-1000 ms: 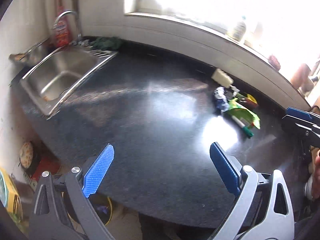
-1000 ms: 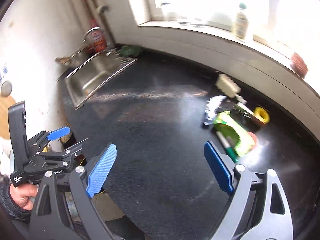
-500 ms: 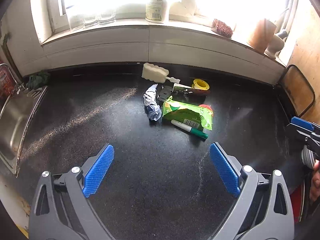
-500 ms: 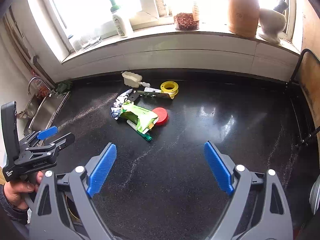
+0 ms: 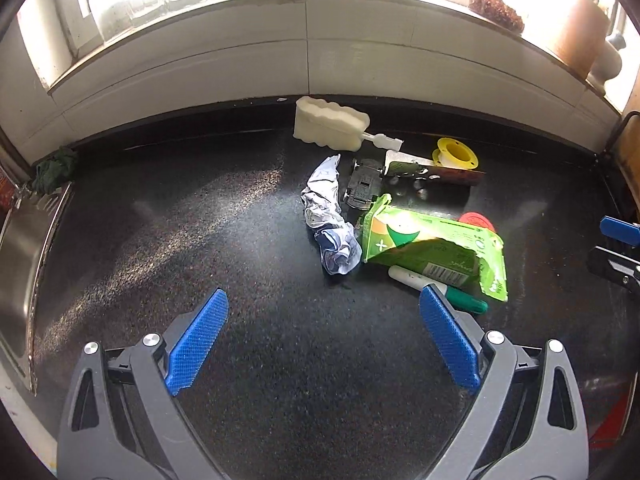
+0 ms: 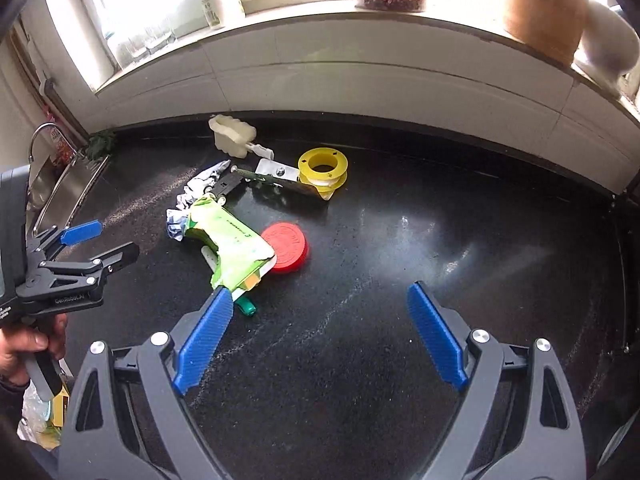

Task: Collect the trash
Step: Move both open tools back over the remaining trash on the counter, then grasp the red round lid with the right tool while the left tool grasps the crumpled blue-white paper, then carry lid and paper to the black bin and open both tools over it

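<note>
A pile of items lies on the black counter (image 5: 200, 240): a crumpled blue-white wrapper (image 5: 328, 216), a torn green pouch (image 5: 436, 248), a green-capped marker (image 5: 440, 288) under it, a red lid (image 6: 286, 246), a yellow spool (image 6: 323, 168), a small toy car (image 5: 362, 184) and a white sponge brush (image 5: 332, 128). My left gripper (image 5: 324, 344) is open and empty, just short of the wrapper and pouch. My right gripper (image 6: 320, 336) is open and empty, below the red lid; the pouch (image 6: 230, 244) lies by its left fingertip.
A steel sink (image 5: 20, 264) is set into the counter at the left, with a green cloth (image 5: 54, 170) at its corner. A tiled wall and a window sill with bottles and jars run along the back. A board (image 5: 628, 152) stands at the right end.
Both grippers have swung from facing the sink side round to the pile and moved closer to it. Both stay open.
</note>
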